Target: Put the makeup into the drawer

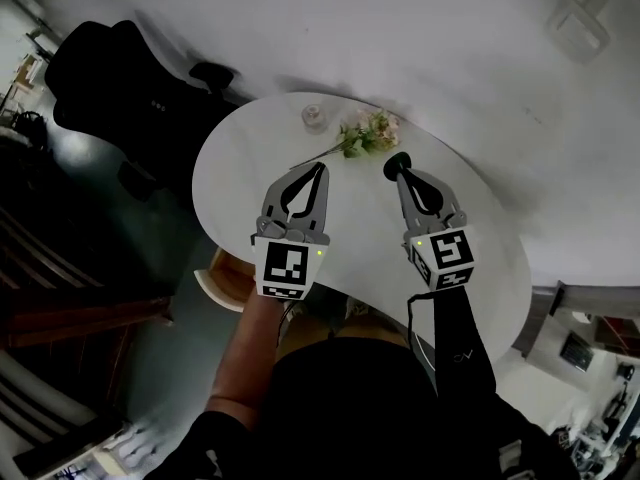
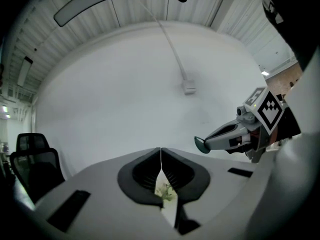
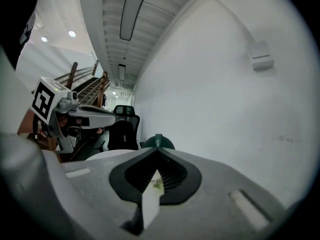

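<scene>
A small dark green round makeup case [image 1: 396,166] is pinched edge-on at the tips of my right gripper [image 1: 399,171], which is shut on it above the white round table [image 1: 250,168]. The case also shows at those tips in the left gripper view [image 2: 201,144] and just beyond the jaws in the right gripper view [image 3: 158,142]. My left gripper [image 1: 320,168] hangs beside it to the left, shut with nothing between its fingers [image 2: 160,151]. At the table's near left edge sits what looks like an open drawer [image 1: 222,280] with a wooden bottom, partly hidden by the left gripper.
A small glass jar [image 1: 312,117] and a bunch of pale flowers [image 1: 368,133] lie on the far part of the table. A black office chair [image 1: 120,78] stands left of it. A white wall runs close behind.
</scene>
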The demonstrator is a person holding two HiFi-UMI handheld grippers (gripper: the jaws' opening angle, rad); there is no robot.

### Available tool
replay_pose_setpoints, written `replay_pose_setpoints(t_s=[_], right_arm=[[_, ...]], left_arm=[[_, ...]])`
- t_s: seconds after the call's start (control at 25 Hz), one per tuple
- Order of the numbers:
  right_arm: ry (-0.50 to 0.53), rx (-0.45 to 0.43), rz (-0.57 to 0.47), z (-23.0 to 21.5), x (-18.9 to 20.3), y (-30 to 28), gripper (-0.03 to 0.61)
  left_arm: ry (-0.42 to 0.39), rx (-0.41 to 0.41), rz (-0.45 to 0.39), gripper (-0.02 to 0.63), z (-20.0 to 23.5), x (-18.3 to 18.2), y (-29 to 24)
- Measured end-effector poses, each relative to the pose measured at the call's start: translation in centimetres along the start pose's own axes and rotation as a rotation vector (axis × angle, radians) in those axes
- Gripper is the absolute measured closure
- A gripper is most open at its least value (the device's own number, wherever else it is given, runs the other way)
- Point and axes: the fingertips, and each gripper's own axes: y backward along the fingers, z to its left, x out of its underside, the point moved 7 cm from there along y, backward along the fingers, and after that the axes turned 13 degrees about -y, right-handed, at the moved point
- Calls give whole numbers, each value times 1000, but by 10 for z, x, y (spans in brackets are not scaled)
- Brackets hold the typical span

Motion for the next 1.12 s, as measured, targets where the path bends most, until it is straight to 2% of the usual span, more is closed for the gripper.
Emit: replay_pose_setpoints(t_s=[0.28, 0.64, 0.92, 1.12], right_arm=[[31, -212, 16, 80, -2, -60, 574], [72, -494, 70, 221, 10, -114, 574], [107, -607, 119, 296, 32, -128, 574], [149, -641, 242, 336, 77, -146, 574]], left_arm=[[3, -197, 96, 604, 60, 32, 71], [52, -440, 212, 604, 118, 75, 195], [55, -524, 259, 604, 133, 101, 254], [91, -550, 287, 604, 140, 125, 282]])
